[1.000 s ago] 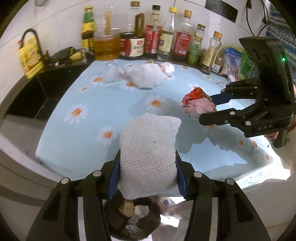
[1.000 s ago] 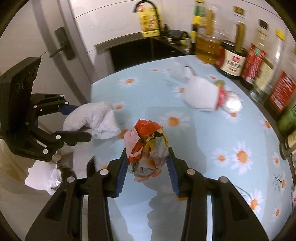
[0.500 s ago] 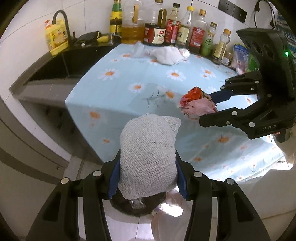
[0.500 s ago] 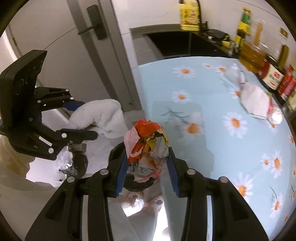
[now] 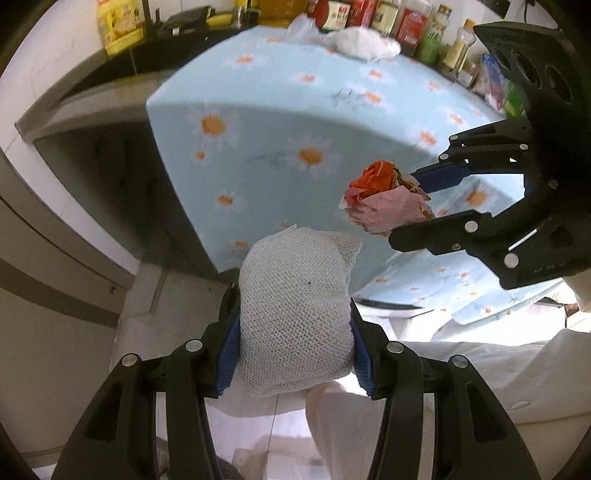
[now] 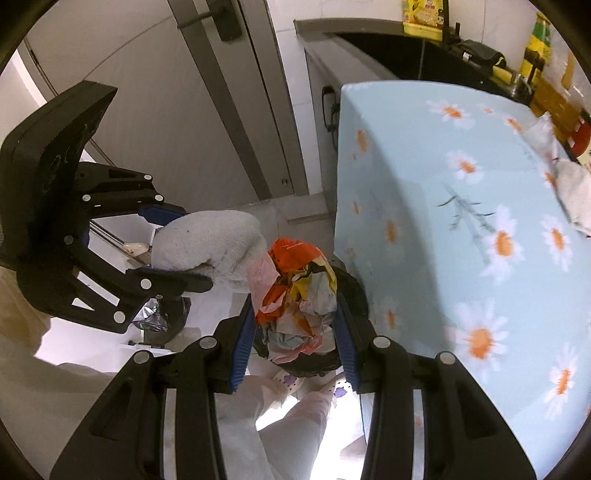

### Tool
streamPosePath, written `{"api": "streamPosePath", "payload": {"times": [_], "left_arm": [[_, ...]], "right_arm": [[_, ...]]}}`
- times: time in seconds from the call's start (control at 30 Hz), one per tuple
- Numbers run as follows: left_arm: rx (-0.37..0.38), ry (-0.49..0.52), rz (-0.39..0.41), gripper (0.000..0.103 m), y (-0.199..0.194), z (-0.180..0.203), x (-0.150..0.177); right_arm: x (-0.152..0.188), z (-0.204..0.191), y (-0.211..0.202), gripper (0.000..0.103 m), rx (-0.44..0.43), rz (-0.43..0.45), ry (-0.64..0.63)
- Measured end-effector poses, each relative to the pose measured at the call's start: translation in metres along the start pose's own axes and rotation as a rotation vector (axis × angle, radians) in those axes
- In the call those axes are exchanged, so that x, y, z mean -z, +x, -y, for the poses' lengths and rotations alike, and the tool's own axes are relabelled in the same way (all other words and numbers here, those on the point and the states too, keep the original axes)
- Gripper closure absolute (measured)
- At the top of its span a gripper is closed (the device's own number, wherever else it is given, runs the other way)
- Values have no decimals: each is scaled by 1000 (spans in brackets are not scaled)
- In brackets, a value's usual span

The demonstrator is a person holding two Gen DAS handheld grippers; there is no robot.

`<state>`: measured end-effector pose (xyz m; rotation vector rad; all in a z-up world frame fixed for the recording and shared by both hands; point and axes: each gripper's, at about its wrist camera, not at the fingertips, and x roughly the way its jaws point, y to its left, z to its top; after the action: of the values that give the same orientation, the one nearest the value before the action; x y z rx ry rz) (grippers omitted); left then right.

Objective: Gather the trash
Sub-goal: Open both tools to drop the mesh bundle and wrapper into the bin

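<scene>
While both tools point steeply down past the table edge, the left gripper (image 5: 295,325) pinches a white knitted cloth wad (image 5: 293,314) between its blue pads. Right gripper (image 6: 295,328): clamped on a crumpled multicoloured wrapper ball (image 6: 297,291), above a dark bin (image 6: 354,295) on the floor. Beyond: daisy-print tablecloth (image 6: 443,258); farther, white wads (image 5: 360,38) before condiment bottles (image 5: 406,18).
</scene>
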<state>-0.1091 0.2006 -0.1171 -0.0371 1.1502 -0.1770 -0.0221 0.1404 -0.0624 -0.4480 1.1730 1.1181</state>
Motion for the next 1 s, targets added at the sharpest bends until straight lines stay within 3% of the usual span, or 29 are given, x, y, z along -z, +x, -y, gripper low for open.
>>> {"api": "streamPosePath", "payload": {"times": [0.3,0.53,0.6,0.63,0.7,1.0], "left_arm": [[-2,-13,-102,54,58,-21,22],[20,-54,-138,52,96,-33,31],[14,-64,-136,51,102,-37,31],[23,-70,-128,40,103,-39,32],[38,-91,-112,30,104,-40,32],[21,-88,-112,29,95,-41,27]], "right_arm": [[16,-2,80,61,39,-76,1],[18,13,116,61,25,-111,-4],[17,15,122,54,40,-107,-6],[15,15,126,44,54,-110,-12],[17,8,126,40,84,-106,-26],[15,10,110,34,63,-107,-29]]}}
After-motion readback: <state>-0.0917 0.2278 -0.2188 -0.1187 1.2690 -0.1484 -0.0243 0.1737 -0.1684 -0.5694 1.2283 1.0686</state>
